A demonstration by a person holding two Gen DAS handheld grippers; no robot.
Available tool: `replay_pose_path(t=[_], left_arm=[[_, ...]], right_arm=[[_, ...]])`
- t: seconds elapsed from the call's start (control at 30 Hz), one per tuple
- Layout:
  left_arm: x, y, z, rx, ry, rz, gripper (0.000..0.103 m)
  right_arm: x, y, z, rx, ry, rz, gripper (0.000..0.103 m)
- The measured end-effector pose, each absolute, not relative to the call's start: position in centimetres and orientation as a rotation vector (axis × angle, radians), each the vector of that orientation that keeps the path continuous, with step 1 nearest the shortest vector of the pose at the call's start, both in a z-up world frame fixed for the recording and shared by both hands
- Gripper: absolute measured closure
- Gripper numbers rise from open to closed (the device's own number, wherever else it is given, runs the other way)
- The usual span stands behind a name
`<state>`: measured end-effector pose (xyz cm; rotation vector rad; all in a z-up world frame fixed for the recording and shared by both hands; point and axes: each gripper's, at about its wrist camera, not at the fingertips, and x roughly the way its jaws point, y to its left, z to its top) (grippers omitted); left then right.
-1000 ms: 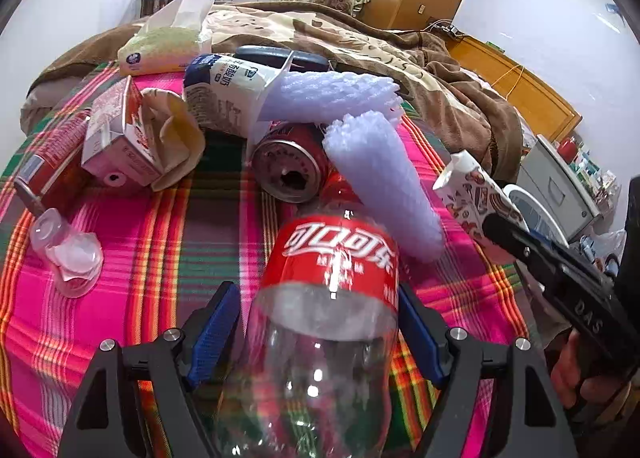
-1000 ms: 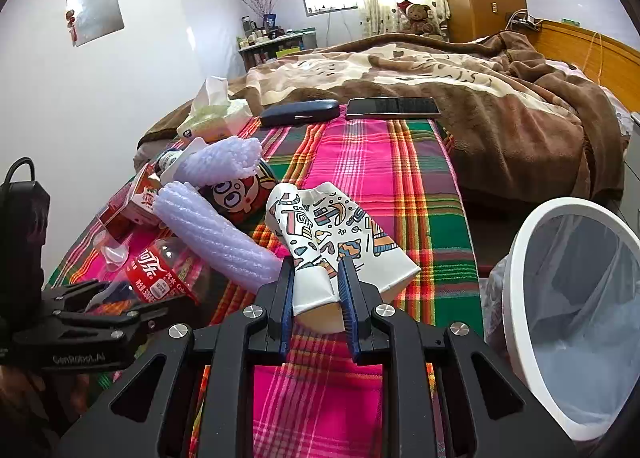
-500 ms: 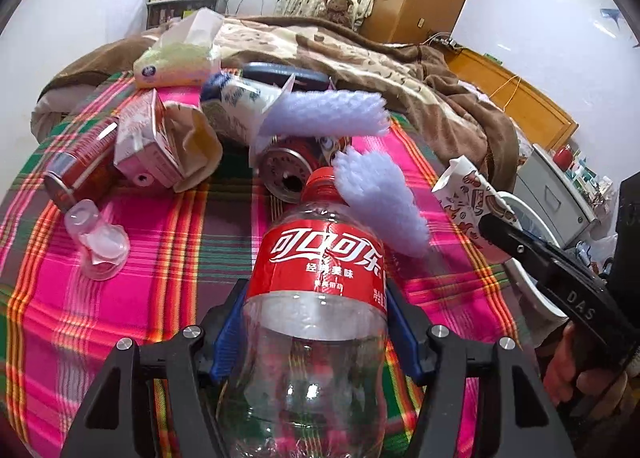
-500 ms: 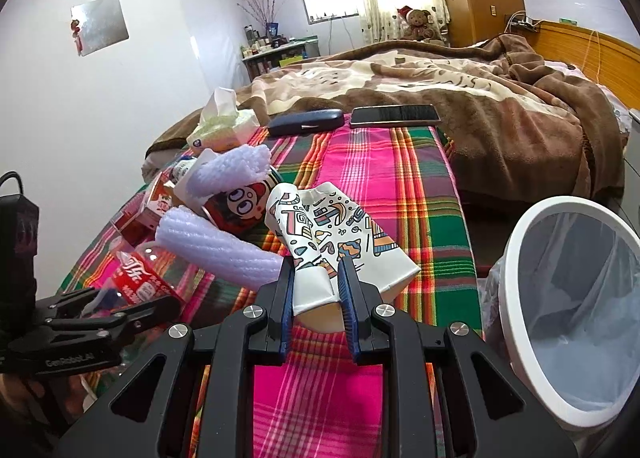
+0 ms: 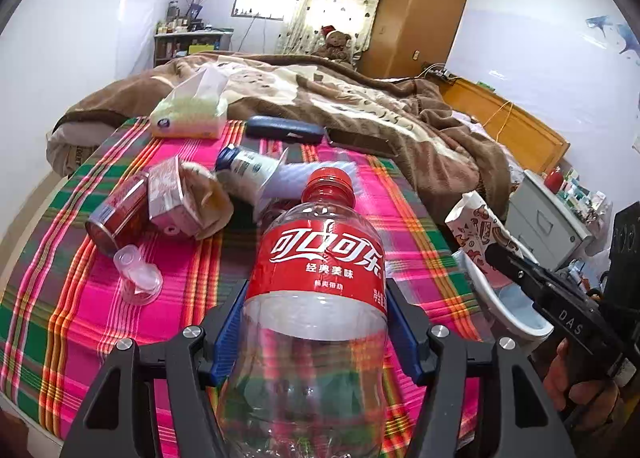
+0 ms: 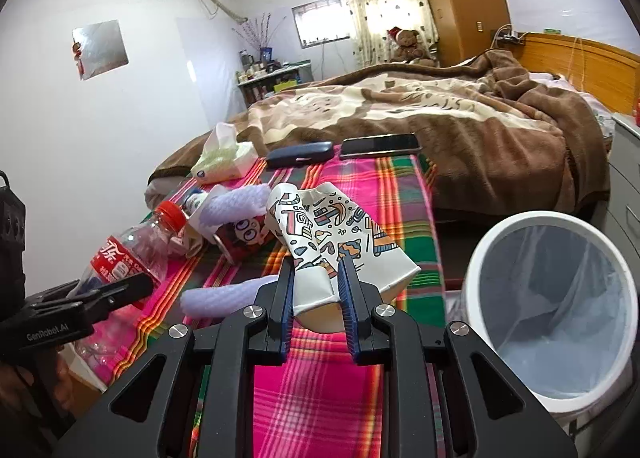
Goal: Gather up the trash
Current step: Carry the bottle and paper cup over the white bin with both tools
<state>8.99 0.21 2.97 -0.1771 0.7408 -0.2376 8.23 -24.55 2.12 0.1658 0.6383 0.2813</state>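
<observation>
Beside the bed, a round white bin (image 6: 552, 306) stands lined with a thin clear bag — nothing can be made out inside it. The right gripper (image 6: 318, 290) has its jaws drawn narrow on a flattened paper cup (image 6: 332, 238) printed with bright doodles, held above the striped pink-and-green cloth (image 6: 320, 390), just left of the bin's rim. The left gripper (image 5: 316, 330) clamps its blue pads on a clear, empty plastic cola bottle (image 5: 320, 270) with a red cap and red label, raised off the cloth with its cap pointing away. Five more pieces lie bunched near the cloth's far left side in the left view: one red drinks can (image 5: 116, 214) on its side, one small pink carton (image 5: 168, 198), one crumpled brown paper bag (image 5: 208, 198), one white tube-shaped container (image 5: 244, 166) with a blue end and one small clear plastic cup (image 5: 138, 274). In the right view, two ribbed, pale lilac foam sleeves (image 6: 224, 298) rest by a second can (image 6: 244, 238) with a cartoon face. Farther back lie one soft tissue pack (image 5: 188, 118), one dark case (image 5: 284, 129) and what looks like a phone (image 6: 380, 145), at the edge of a brown fleece blanket (image 6: 460, 126).
</observation>
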Motion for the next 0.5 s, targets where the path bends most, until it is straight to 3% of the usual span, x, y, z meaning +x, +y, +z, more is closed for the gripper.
replay_pose_path(t=[0.5], left_arm=[[10.3,-10.0,4.3,-0.103,0.750,-0.471,0.039]], right_arm=[[7.0,-31.9,2.9,0.201,0.624,0.073,0.081]])
